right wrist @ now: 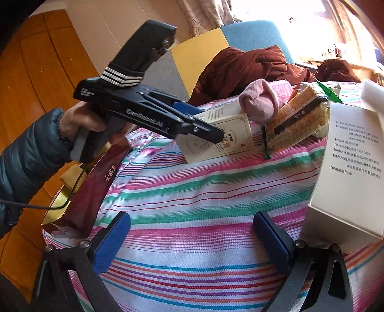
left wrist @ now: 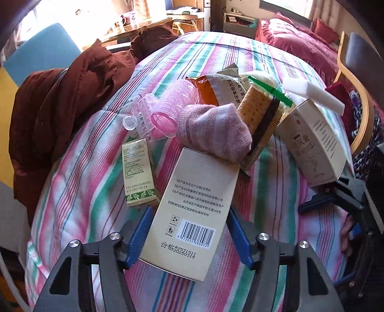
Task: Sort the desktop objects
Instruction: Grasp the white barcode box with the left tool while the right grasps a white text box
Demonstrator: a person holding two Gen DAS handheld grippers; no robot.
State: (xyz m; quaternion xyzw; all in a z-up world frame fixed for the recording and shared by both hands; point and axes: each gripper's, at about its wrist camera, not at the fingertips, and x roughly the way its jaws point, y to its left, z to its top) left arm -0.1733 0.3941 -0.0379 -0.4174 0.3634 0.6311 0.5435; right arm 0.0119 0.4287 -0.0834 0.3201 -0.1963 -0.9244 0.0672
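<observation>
we see a bed with a striped cover (left wrist: 100,153), a wooden floor (right wrist: 31,62), a blue and yellow chair (right wrist: 230,40), a wooden table (left wrist: 144,26) near the bright window (right wrist: 288,12), and red pillows (left wrist: 300,38).

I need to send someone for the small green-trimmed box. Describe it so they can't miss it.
On the striped bedspread, look left of the long beige barcode box between the left tongs. The small box lies below the pink hair rollers; it alone has a green leaf band along its lower edge.
</observation>
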